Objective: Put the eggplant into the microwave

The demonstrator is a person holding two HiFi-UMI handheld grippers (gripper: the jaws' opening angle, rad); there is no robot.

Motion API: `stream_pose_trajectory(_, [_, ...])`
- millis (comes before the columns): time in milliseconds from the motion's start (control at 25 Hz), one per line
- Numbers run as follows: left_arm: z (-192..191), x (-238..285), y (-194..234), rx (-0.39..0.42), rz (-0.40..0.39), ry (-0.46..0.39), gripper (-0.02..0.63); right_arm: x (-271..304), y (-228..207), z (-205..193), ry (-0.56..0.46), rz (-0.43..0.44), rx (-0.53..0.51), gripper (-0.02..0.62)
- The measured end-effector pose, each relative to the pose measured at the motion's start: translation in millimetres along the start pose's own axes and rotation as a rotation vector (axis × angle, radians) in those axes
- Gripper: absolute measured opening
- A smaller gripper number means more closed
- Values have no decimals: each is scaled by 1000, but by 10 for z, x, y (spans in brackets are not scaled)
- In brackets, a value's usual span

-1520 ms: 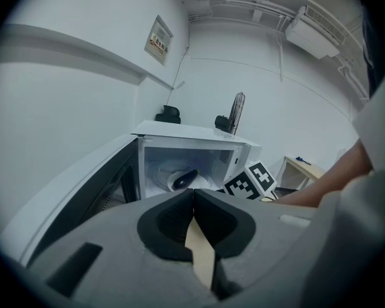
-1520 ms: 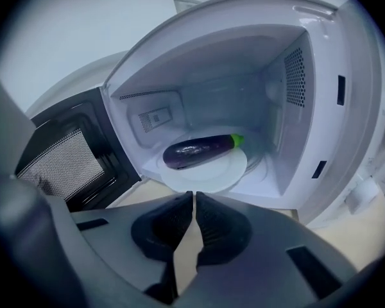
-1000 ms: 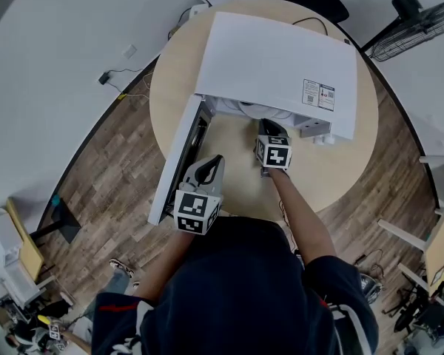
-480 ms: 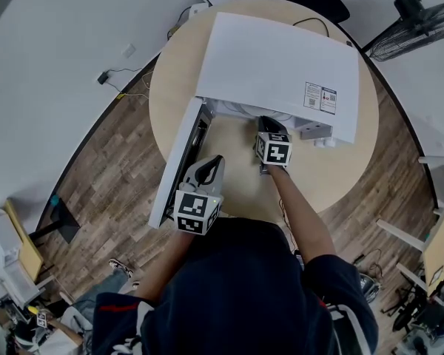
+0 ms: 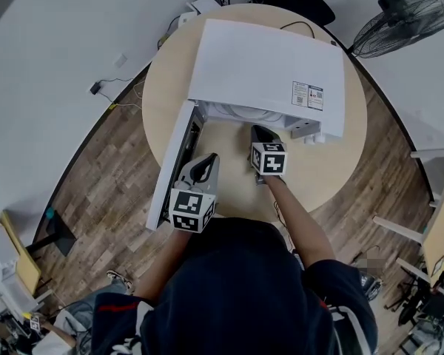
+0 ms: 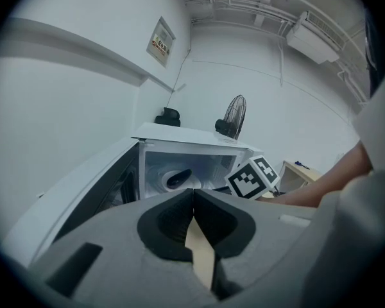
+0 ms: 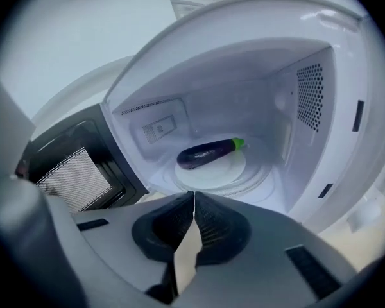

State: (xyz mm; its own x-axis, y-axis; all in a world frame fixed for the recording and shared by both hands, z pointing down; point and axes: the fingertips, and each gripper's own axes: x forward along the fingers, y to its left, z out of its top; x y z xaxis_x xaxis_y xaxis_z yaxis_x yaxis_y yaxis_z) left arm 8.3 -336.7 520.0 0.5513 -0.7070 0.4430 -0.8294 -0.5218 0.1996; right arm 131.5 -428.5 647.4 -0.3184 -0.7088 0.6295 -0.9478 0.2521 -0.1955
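The white microwave (image 5: 266, 58) stands on the round table with its door (image 5: 174, 165) swung open to the left. Inside it, the purple eggplant (image 7: 208, 153) with a green stem lies on the glass turntable (image 7: 234, 171); the left gripper view also catches the eggplant (image 6: 178, 179). My right gripper (image 7: 194, 194) sits just outside the opening (image 5: 260, 133). Its jaws have just been closing and are now shut with nothing between them. My left gripper (image 6: 194, 191) is shut and empty, next to the open door (image 5: 207, 161).
The round wooden table (image 5: 333, 168) has a bare strip in front of the microwave. A standing fan (image 5: 403, 21) is at the back right, a router (image 5: 207, 4) and cables behind the table. Wood floor surrounds it.
My right gripper has drawn back a little from the microwave's opening and its jaws have shut. The eggplant stays on the turntable. My left gripper has not moved.
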Motion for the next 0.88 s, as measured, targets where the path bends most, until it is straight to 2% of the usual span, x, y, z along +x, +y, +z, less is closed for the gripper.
stream_pose_trajectory(200, [76,-55,-3,16,-9,-28,17,-347,84,93,-46,41,-7,12])
stream_pose_trajectory(440, [240,-160,3,45,-19,-71,17,-804,270,412,-142,85,-30,12])
stream_pose_trajectory(880, [553,-251,-6,105,-45,-140,17,-1761,514,1115,-401,114,-35,12])
